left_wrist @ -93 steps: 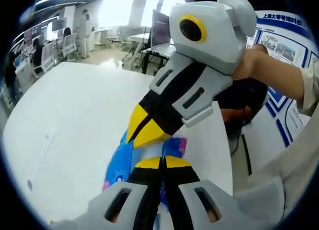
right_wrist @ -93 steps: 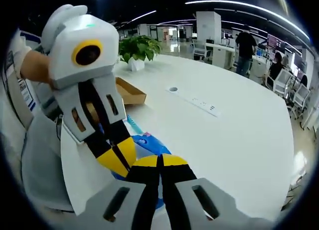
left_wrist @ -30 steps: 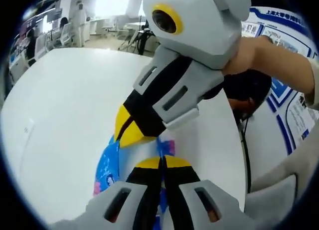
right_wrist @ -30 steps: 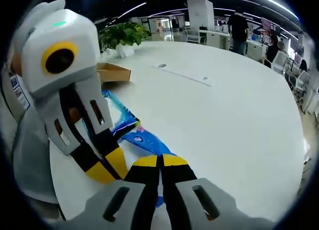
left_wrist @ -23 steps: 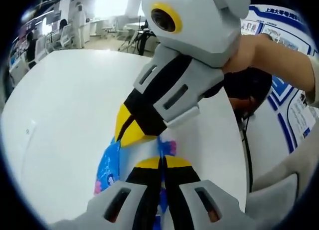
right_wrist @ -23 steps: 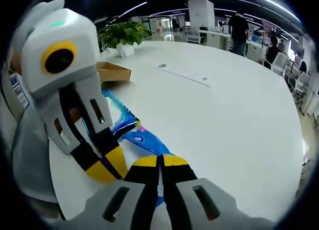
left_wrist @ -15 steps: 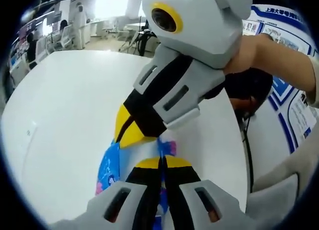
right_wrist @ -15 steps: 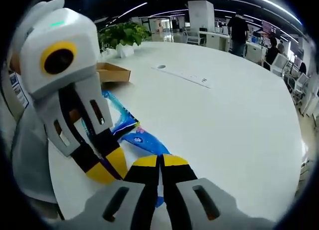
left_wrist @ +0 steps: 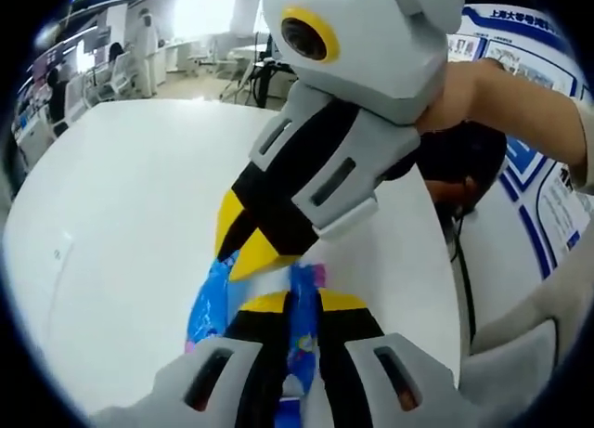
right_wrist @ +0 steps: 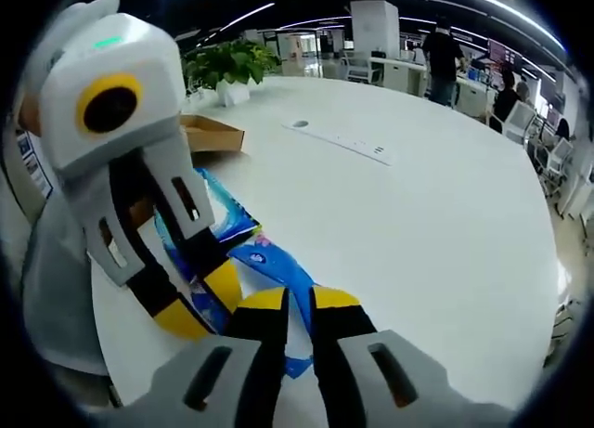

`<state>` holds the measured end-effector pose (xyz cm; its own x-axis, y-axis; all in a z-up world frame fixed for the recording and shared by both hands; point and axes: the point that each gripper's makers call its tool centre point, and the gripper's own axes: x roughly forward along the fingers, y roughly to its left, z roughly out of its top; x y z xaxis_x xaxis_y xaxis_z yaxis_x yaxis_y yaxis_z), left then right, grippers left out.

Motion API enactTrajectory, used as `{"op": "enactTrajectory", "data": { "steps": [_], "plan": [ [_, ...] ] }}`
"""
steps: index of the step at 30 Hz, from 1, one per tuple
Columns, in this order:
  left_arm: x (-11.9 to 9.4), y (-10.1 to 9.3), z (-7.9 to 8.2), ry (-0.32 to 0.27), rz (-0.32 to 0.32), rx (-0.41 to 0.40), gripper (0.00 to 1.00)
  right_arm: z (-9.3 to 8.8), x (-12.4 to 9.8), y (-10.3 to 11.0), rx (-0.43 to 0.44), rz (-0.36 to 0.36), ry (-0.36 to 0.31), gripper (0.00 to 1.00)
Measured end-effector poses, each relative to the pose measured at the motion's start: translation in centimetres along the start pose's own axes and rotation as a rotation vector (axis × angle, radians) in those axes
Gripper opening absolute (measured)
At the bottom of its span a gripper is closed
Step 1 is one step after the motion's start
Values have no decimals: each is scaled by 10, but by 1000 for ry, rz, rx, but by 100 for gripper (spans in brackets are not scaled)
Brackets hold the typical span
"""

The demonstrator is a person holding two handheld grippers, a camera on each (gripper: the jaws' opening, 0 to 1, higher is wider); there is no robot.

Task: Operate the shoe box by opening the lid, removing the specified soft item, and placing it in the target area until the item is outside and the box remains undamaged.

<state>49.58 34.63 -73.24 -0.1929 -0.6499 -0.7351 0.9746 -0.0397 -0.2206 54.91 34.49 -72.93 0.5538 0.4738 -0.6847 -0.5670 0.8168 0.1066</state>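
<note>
White table [right_wrist: 436, 214] carries blue packet [right_wrist: 278, 270], partly hidden by both grippers.

Open-plan office: desks [right_wrist: 408, 75], chairs [left_wrist: 100, 80]

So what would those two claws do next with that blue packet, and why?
Probably lift both away. The left gripper and right gripper have their jaws parted around the blue packet, which seems to lie on the white table, well outside the cardboard box. So the drop-off looks done.
</note>
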Motion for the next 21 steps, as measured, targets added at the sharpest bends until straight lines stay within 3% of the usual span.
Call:
{"op": "enactTrajectory", "data": {
  "steps": [21],
  "plan": [
    [-41, 2, -9, -16, 41, 15, 16, 7, -21, 19, -31, -10, 37, 21]
  ]
}}
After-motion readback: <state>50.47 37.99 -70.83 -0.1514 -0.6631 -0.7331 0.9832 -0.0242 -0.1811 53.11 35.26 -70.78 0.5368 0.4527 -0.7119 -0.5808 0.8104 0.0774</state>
